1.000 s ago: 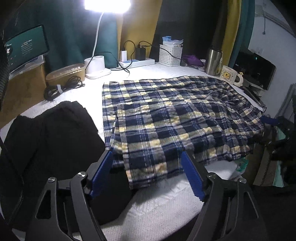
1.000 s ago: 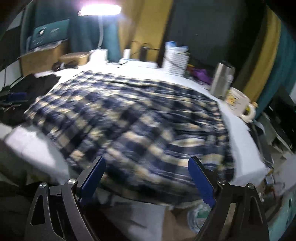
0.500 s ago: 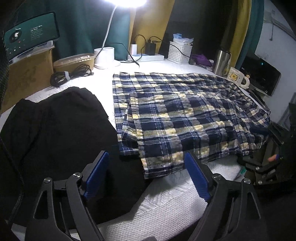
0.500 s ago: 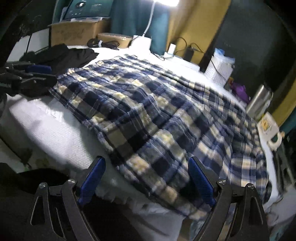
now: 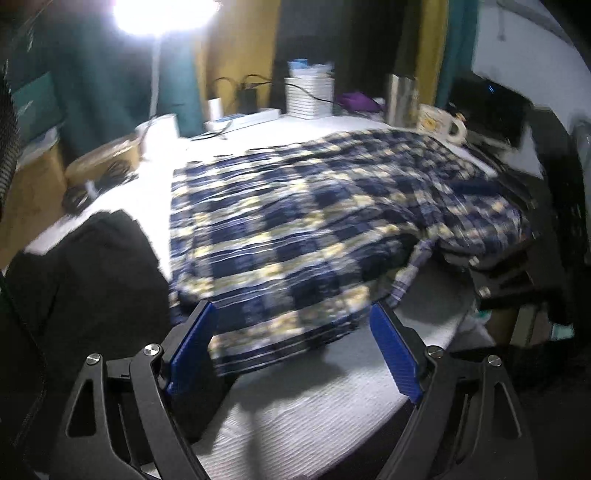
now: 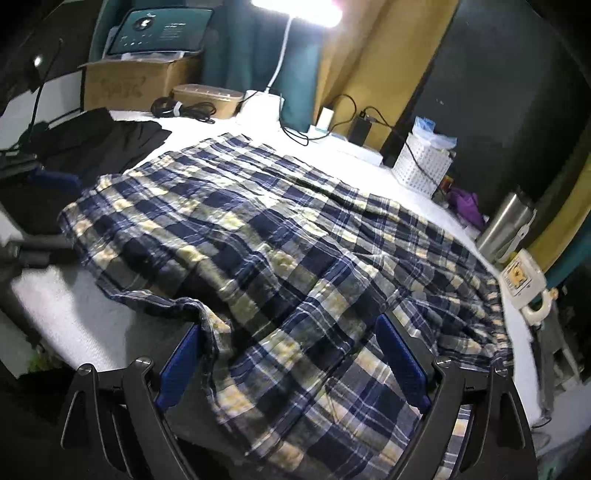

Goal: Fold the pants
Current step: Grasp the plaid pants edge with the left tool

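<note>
Nearest in the left wrist view, the left gripper (image 5: 291, 334) is spread wide, its ribbed blue pads (image 5: 192, 341) on either side of the pants' (image 5: 295, 229) near hem, clamping nothing. The right gripper (image 6: 290, 356) is likewise agape, crinkled plaid cloth bunched between its fingers (contact unclear). The pants, soft navy-and-yellow checked fabric, lie spread across a white textured table (image 5: 314, 406). A black garment (image 5: 85, 277) lies rumpled beside them. Farther back stand a steel tumbler (image 6: 504, 225), a cream mug (image 6: 524, 282), a white slotted basket (image 6: 421, 166), coiled cable (image 6: 177, 109) and a glaring lamp (image 6: 295, 9).
</note>
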Demonstrator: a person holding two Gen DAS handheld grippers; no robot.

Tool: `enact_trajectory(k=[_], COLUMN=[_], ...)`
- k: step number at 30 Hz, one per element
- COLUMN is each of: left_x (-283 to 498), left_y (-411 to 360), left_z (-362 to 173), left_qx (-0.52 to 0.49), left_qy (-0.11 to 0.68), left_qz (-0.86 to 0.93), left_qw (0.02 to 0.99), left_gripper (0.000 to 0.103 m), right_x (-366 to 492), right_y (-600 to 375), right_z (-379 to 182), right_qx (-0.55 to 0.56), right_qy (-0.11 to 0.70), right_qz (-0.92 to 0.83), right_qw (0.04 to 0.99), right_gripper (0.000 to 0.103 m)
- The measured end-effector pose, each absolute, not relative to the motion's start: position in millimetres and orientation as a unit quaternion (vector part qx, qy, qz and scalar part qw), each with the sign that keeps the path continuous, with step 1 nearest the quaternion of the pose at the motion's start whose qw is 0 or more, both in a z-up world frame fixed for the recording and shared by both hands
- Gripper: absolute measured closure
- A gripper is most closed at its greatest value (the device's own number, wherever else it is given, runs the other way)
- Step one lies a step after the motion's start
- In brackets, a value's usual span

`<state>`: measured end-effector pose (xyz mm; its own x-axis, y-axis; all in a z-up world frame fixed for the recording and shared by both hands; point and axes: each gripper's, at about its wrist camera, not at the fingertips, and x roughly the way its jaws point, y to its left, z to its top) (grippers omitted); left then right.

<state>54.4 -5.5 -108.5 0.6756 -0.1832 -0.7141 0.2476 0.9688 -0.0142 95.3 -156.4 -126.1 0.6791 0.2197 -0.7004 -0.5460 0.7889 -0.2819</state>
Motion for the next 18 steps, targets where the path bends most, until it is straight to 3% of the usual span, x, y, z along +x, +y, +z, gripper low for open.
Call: enact_trajectory(k=[13,16,18], left_x=[70.9,75.5,76.9], left_y=[-26.5,-19.7,-13.7], left_z=[-123.7,-123.4,-121.0], left_qx=[0.134,0.127,0.115], left_qy=[0.394,0.397,0.397], left_qz=[-0.1,-0.097,-0.1], left_qw=[0.903,0.904,0.905], left_gripper=[0.019,0.037,0.065], right_x=[123.1,121.3,118.1], right_y=[-169.3,-172.3,-174.7], right_z=[-126.5,-127.3,-127.3], right_qx=[-0.183,-0.179,-0.176], right_qy=[0.362,0.364,0.364], right_qz=[0.23,0.231,0.23], right_qw=[0.885,0.884,0.885], right_gripper=[0.011,0.011,0.011])
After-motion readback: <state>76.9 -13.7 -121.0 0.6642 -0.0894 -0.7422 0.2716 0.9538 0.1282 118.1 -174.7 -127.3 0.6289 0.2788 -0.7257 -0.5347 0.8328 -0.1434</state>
